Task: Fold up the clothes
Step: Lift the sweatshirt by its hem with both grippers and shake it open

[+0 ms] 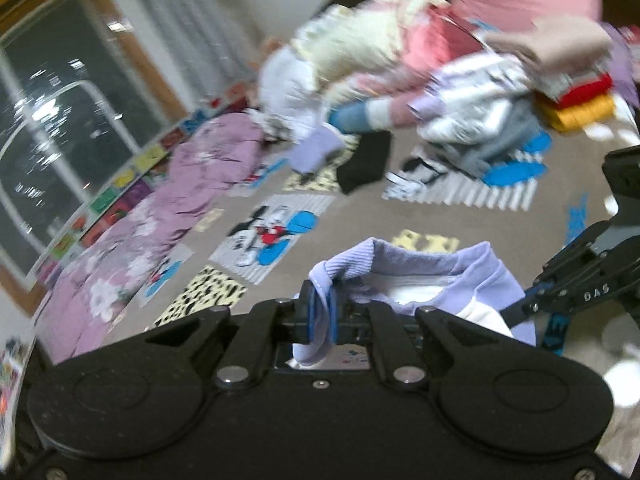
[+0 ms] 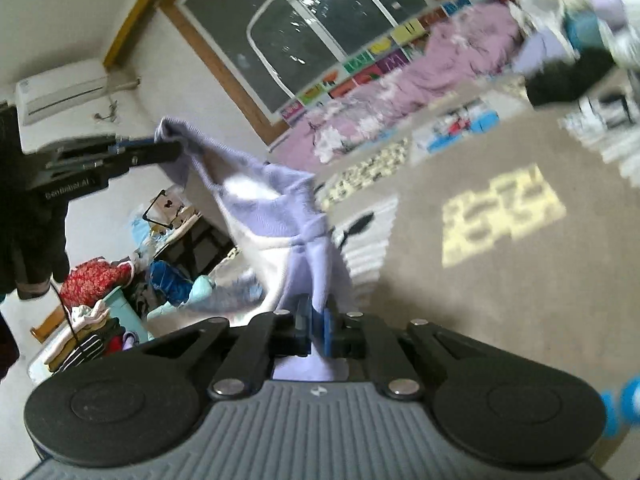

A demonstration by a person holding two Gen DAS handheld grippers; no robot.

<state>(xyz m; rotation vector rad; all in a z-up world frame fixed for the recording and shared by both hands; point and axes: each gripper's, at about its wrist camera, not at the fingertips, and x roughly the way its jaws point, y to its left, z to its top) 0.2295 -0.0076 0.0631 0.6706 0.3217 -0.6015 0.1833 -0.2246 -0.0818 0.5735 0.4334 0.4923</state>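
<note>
Lavender-and-white garment [image 2: 276, 208] hangs in the air between the two grippers, stretched from one to the other above a tan printed bed cover [image 2: 500, 288]. In the left wrist view the left gripper [image 1: 322, 312] has its blue-padded fingers [image 1: 307, 312] closed tight on a ribbed lavender edge of the cloth, which pokes out above and below the pads, while the rest of the garment, lavender with a white panel, runs off to the right toward the right gripper [image 1: 560, 280], seen there only from the side. In the right wrist view the right gripper [image 2: 316, 328] likewise has its fingers [image 2: 329, 332] pressed together on a bunched lavender fold that rises straight up from the pads. From there the fabric climbs to the upper left, where the left gripper [image 2: 176, 151] pinches a corner of it at its tip. Beyond the garment a blurred pile of clothes [image 1: 400, 80] sits on the far side of the bed, a purple floral blanket [image 1: 160, 208] lies along the window side, and a black garment [image 1: 366, 162] lies flat near the pile.
</note>
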